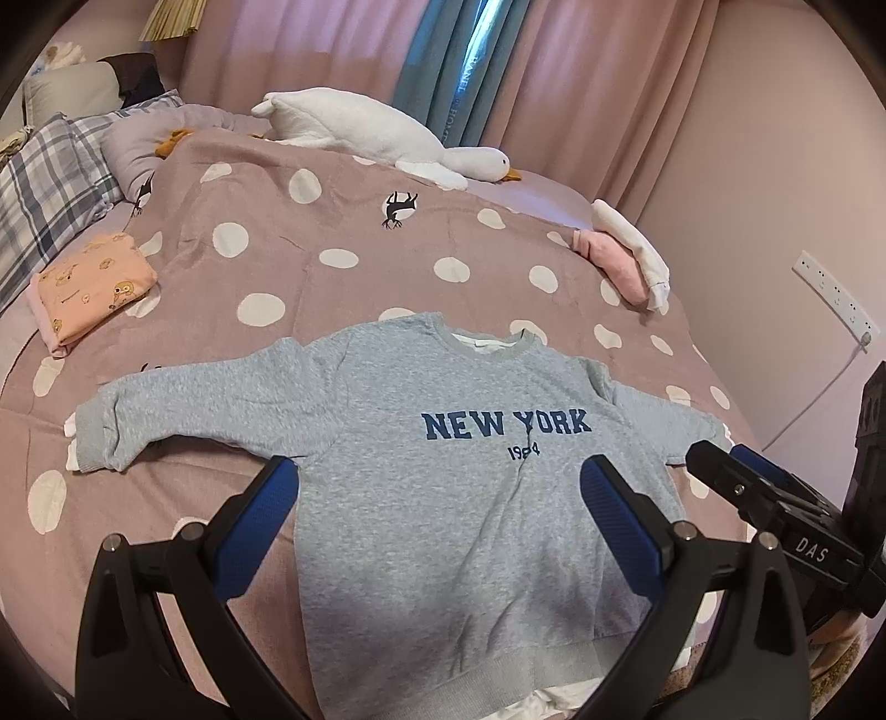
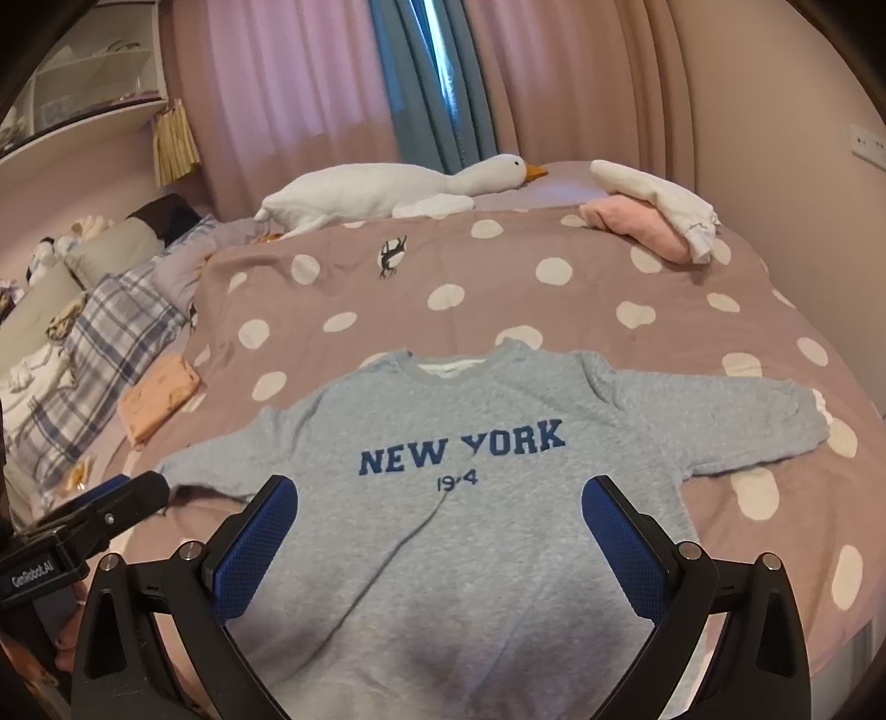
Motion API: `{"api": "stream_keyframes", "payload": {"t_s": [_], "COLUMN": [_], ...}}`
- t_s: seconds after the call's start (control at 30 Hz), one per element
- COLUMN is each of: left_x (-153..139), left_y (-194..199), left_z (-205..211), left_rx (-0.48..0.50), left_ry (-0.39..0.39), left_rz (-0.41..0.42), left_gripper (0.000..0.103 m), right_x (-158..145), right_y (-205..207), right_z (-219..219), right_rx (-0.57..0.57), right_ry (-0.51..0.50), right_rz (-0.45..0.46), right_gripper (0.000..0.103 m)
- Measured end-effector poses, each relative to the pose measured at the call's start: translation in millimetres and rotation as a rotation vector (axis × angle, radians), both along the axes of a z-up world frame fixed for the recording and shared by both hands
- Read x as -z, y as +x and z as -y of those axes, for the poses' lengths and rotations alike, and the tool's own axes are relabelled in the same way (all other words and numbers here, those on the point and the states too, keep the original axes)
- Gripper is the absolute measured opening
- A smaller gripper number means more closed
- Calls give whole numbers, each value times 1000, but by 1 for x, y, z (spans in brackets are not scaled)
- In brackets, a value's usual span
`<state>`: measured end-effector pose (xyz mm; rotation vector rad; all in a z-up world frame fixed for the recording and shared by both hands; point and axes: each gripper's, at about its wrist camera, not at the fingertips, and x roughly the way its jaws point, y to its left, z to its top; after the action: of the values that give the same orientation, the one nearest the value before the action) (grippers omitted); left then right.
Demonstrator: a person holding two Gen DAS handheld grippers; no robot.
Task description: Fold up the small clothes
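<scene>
Currently the grey sweatshirt lies flat, front up, on the dotted bedspread, "NEW YORK" print showing, collar away from the cameras, both sleeves spread out sideways. A crease runs down the chest from the print.

Left gripper: fingers spread wide, holding nothing, hovering above the lower body of the sweatshirt. Right gripper: same, fingers wide apart, empty, above the chest below the print. The two sit close side by side; each shows in the other's view at the frame edge.

Around it:
- folded orange printed garment on the bedspread, off past the left sleeve, well apart
- pink and white clothes pile at the far right corner of the bed
- plush goose along the far edge, by the curtains
- plaid pillow far left
- white fabric peeking from under the hem

Nothing lies on the sweatshirt itself.
</scene>
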<state>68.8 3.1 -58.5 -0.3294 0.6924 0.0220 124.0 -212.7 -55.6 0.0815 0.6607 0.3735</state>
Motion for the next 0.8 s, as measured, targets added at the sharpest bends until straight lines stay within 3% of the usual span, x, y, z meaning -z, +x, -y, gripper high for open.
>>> {"api": "stream_keyframes", "payload": {"t_s": [0.8], "left_x": [2], "left_y": [-6], "left_z": [-7], "left_rx": [-1], "left_ry": [-23], "left_rz": [-9], "left_gripper": [102], "right_x": [3], "right_y": [3], "right_z": [-9], "right_rx": [-17], "right_ry": [-8], "right_rz": [-34], "right_gripper": [102]}}
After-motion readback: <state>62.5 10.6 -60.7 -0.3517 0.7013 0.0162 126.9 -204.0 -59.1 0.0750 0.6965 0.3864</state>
